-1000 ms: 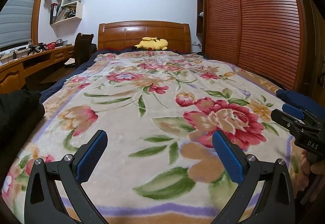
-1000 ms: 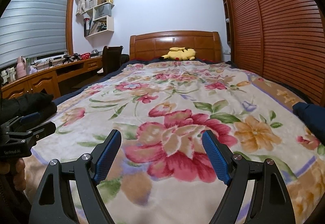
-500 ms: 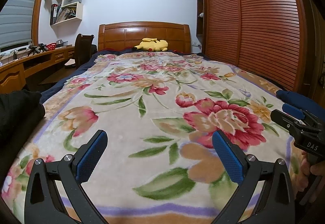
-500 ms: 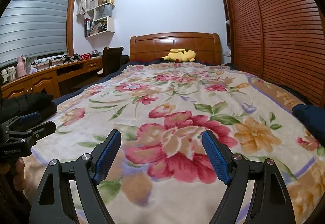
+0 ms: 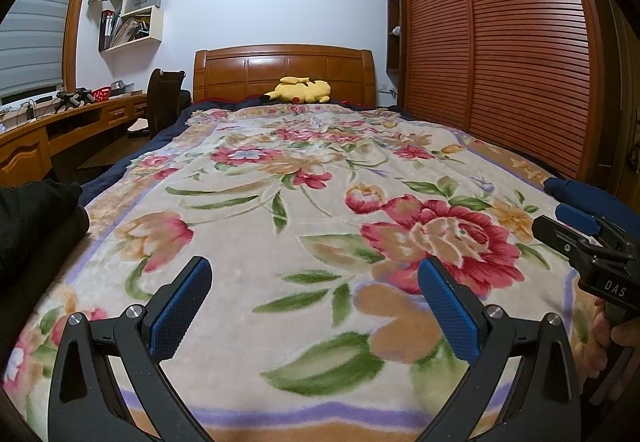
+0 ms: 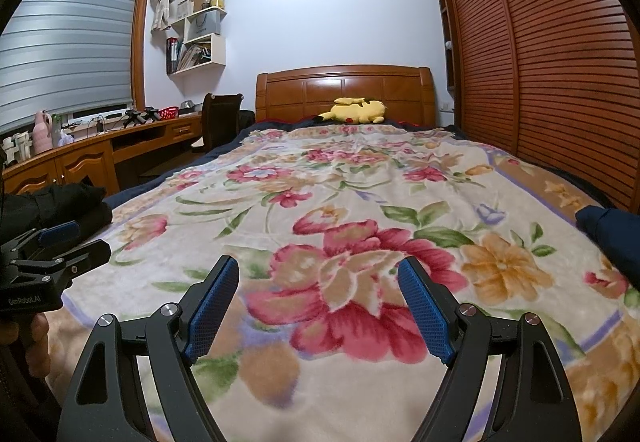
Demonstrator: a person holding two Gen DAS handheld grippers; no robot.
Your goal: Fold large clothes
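A black garment (image 5: 36, 217) lies bunched at the bed's left edge; it also shows in the right wrist view (image 6: 68, 205). A navy garment (image 5: 588, 195) lies at the right edge, also in the right wrist view (image 6: 612, 230). My left gripper (image 5: 316, 274) is open and empty above the foot of the floral blanket (image 5: 320, 177). My right gripper (image 6: 318, 270) is open and empty beside it, over a red flower. Each gripper shows at the edge of the other's view, the right one (image 5: 576, 230) and the left one (image 6: 60, 242).
A yellow plush toy (image 5: 300, 91) lies by the wooden headboard (image 5: 284, 71). A desk (image 6: 80, 157) and dark chair (image 6: 220, 117) stand left of the bed. A slatted wardrobe (image 5: 500, 49) runs along the right. Wall shelves (image 6: 196, 37) hang above the desk.
Both views have tilted up slightly. Both grippers stay open, side by side, over the foot of the bed.
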